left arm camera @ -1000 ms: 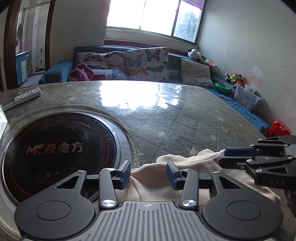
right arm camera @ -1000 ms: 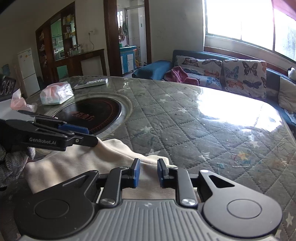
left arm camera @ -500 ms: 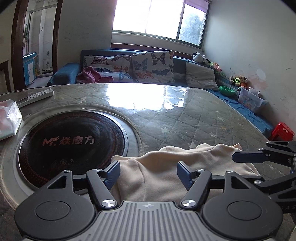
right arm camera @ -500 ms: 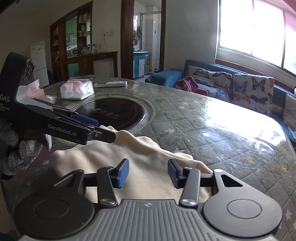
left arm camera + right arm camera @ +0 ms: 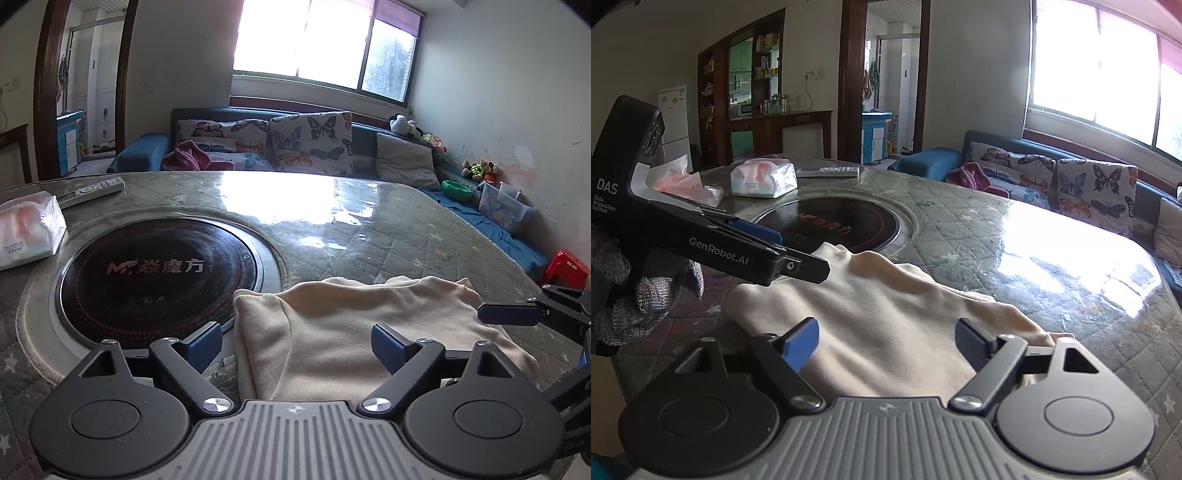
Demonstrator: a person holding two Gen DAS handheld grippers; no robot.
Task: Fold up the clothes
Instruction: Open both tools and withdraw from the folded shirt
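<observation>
A cream garment (image 5: 354, 325) lies folded flat on the quilted table cover (image 5: 369, 236), beside the black round cooktop (image 5: 159, 273). My left gripper (image 5: 295, 345) hovers over its near edge, open wide, nothing between the fingers. In the right wrist view the same cream garment (image 5: 886, 314) spreads out below my right gripper (image 5: 884, 343), which is also open and empty. The left gripper (image 5: 746, 243) shows there at the left, held by a gloved hand (image 5: 639, 295). The right gripper's fingers (image 5: 509, 314) show at the right edge of the left wrist view.
A tissue pack (image 5: 26, 232) and a remote (image 5: 92, 190) lie at the table's far left. Another pink bag (image 5: 687, 184) sits near the tissue pack (image 5: 764, 179). A sofa with butterfly cushions (image 5: 310, 144) stands behind the table; a red stool (image 5: 567, 267) is at the right.
Both grippers opened wide, the right one from nearly shut, and drew back and up from the garment, which now lies flatter on the table.
</observation>
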